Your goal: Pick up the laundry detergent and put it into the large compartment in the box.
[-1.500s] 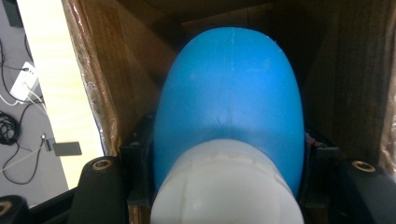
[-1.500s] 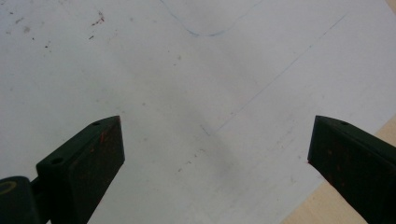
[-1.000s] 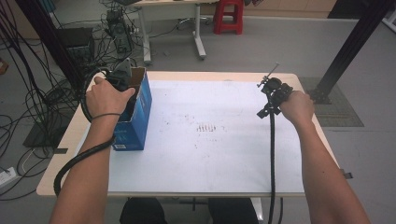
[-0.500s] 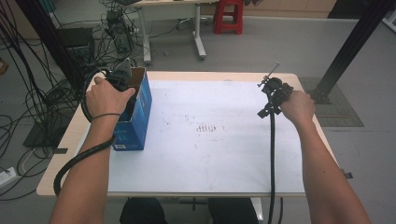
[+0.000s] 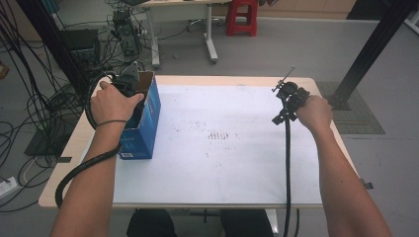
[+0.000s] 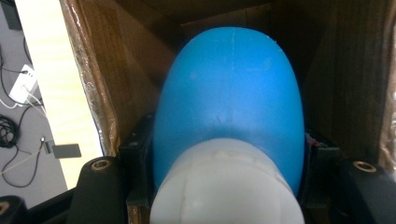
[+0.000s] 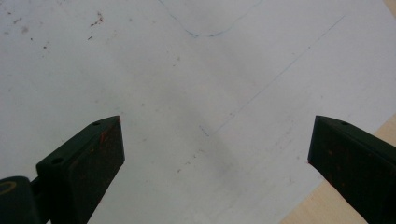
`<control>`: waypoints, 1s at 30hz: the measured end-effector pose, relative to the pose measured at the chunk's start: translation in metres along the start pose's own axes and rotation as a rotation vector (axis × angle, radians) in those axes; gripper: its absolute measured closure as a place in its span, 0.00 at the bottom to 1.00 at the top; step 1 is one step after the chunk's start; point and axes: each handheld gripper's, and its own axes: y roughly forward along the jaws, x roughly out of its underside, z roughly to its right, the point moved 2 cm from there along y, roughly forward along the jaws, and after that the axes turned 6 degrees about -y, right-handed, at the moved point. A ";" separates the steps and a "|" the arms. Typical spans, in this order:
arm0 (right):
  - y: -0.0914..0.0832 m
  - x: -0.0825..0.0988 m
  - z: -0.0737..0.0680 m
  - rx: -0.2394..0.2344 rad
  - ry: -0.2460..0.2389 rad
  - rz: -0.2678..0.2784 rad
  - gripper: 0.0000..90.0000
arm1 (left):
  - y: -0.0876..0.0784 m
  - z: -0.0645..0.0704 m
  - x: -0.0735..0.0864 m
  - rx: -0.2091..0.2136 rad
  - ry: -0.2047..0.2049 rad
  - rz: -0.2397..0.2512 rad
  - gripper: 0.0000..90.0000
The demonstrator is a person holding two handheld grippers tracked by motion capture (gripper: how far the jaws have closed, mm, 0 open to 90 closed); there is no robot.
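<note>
Biggest risk: the blue box (image 5: 143, 126) at the desk's (image 5: 247, 79) left edge. It's tall, narrow and open-topped, w/ the left hand-held gripper (image 5: 129, 86) reaching down into it. If the lift comes out at an angle, the held item could catch the cardboard wall and drag or tip the box, maybe off the near-left edge, since it sits close to it.

Next: slip. The left hand-held gripper is clenched on a rounded blue-and-white object (image 6: 229, 121), pads at its widest sides. Smooth curved shell, so the grip area looks small; a jerk on the way up could let it squirt out and drop back in.

Smaller: the cable trailing under the left forearm could snag the box corner.

Right hand-held gripper (image 7: 215, 154) is released, jaws wide apart over the white sheet (image 5: 232, 163), nothing between them; low risk there.

The object: egg-like or bulb-like, glossy blue dome w/ a faint seam line down the middle, matte white rounded part nearer the camera. It sits inside the box, brown cardboard walls close on both sides. Can't tell what it is exactly.
</note>
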 end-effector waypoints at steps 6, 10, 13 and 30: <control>0.001 0.000 0.001 -0.004 0.002 0.000 0.04 | 0.001 0.001 -0.001 0.006 -0.004 -0.006 0.36; 0.001 0.000 0.001 -0.003 0.001 0.000 0.04 | 0.001 0.002 -0.002 -0.001 -0.003 -0.009 0.35; 0.001 0.000 0.001 -0.004 0.003 0.000 0.04 | 0.000 0.002 -0.002 0.001 -0.005 -0.008 0.36; 0.001 -0.003 -0.002 0.000 -0.002 -0.002 0.04 | -0.035 -0.001 0.003 -0.007 -0.003 0.023 0.35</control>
